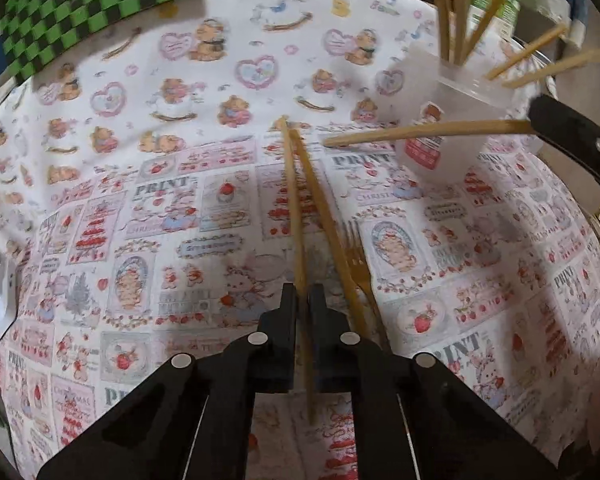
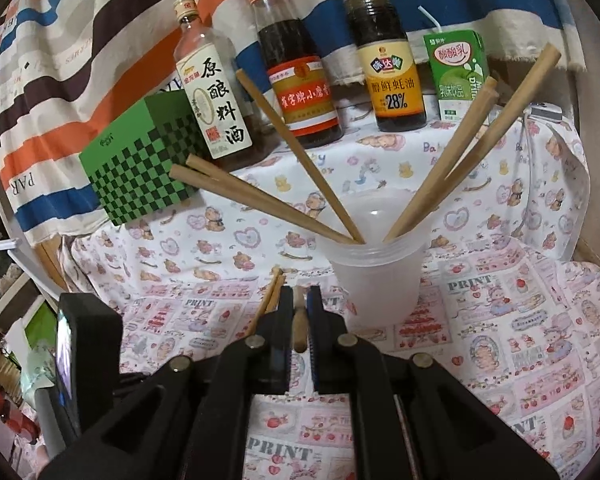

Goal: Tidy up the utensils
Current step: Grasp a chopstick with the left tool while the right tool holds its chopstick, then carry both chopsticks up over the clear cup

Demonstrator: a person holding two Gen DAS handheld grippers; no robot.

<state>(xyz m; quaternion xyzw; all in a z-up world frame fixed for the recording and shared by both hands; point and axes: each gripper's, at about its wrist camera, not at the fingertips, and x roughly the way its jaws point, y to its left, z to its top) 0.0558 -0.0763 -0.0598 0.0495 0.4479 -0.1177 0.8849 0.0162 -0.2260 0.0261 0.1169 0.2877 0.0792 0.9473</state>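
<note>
- Left gripper (image 1: 303, 300) is clamped on one chopstick (image 1: 294, 208) pointing to 12 o'clock; a second chopstick (image 1: 328, 224) and a fork (image 1: 358, 256) lie beside it on the tablecloth (image 1: 140, 200).
- Right gripper (image 2: 299, 304) pinches another stick (image 2: 299, 328), end-on, so length is a guess.
- Cup (image 2: 376, 280) at 1 o'clock holds five.
- Sticks are light, stiff and slick; grab mid-shaft.

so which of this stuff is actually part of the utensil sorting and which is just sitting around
In the job:
- plastic cup with chopsticks standing in it
- chopstick in the left tongs
- chopstick in the right tongs
- fork on the cloth

Lying about:
- three sauce bottles
- drink carton
- green checked box
</note>
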